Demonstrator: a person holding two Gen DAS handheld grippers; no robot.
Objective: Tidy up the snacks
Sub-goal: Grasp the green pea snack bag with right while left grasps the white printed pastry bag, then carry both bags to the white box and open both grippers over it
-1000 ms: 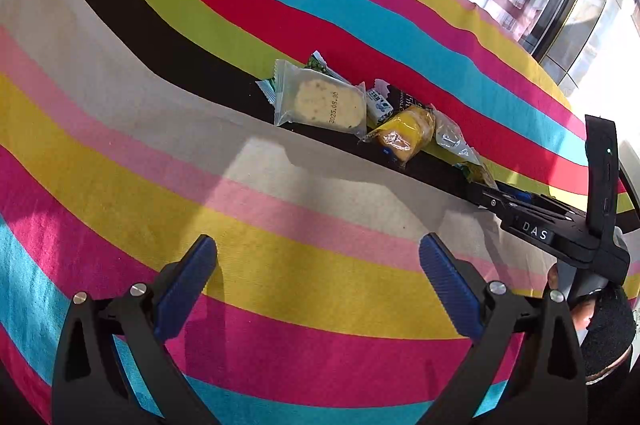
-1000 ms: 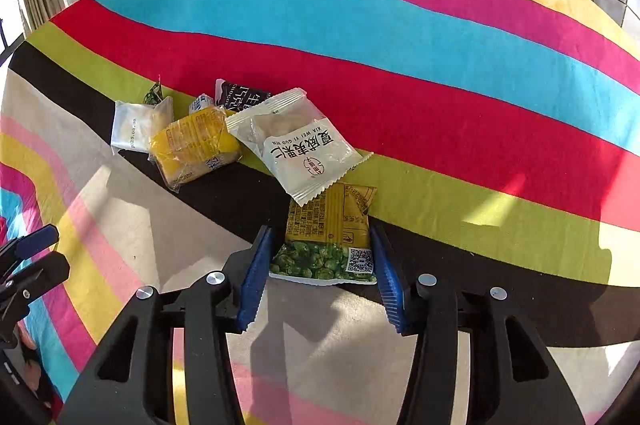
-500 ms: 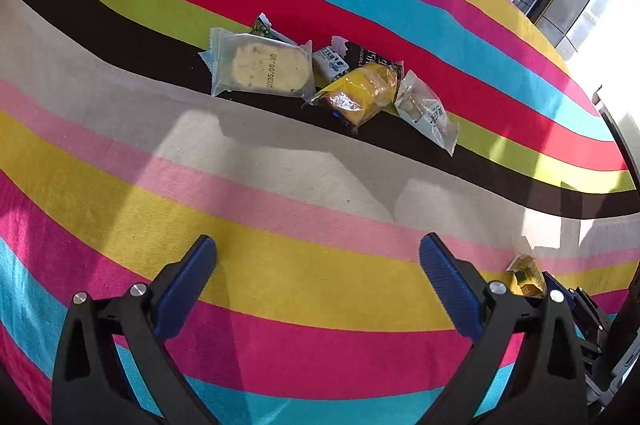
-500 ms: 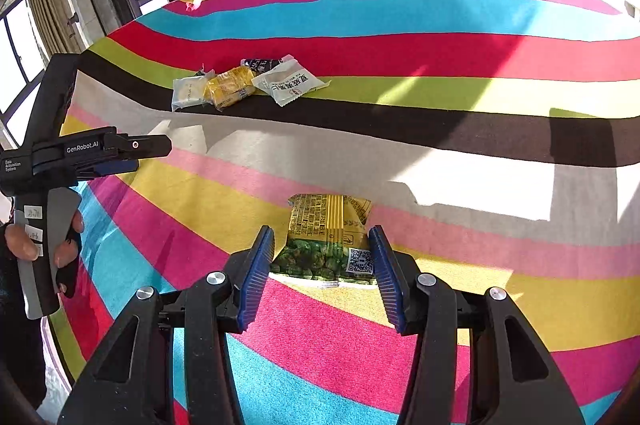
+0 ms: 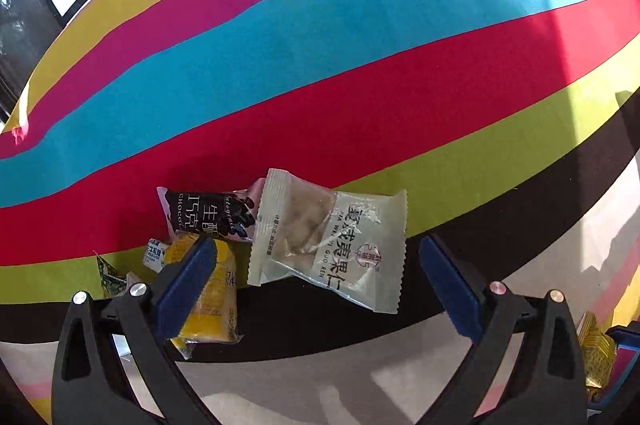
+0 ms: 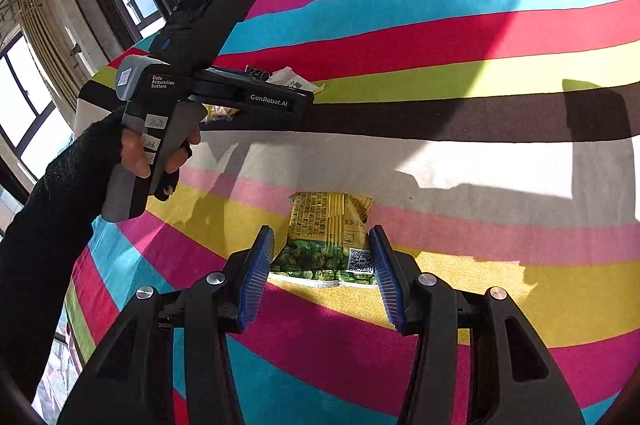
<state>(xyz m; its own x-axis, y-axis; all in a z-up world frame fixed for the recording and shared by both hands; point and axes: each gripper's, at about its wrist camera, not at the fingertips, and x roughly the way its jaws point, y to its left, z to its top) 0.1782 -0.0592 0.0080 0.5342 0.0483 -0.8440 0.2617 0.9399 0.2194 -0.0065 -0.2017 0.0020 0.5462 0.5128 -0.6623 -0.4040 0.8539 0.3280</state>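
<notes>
My left gripper (image 5: 316, 245) is open and hangs low over the snack pile. A pale translucent nut packet (image 5: 332, 245) lies between its fingers, untouched. Under its left finger lies a yellow packet (image 5: 216, 309). A black chocolate packet (image 5: 204, 215), a small blue-white packet (image 5: 154, 259) and a green packet corner (image 5: 106, 275) sit just behind. My right gripper (image 6: 321, 237) is shut on a yellow-green pea packet (image 6: 326, 241), whose far end rests over the yellow and pink stripes, well short of the pile (image 6: 288, 79).
A cloth in bright stripes (image 5: 360, 45) covers the whole surface. A hand in a black sleeve (image 6: 132, 157) grips the left tool's grey handle (image 6: 168, 113) at the left of the right wrist view. Windows and curtains (image 6: 44, 37) stand beyond the cloth's far edge.
My left gripper swung across and rolled, and now sits right over the pile. My right gripper carried the pea packet away from the pile toward the near stripes, then held still.
</notes>
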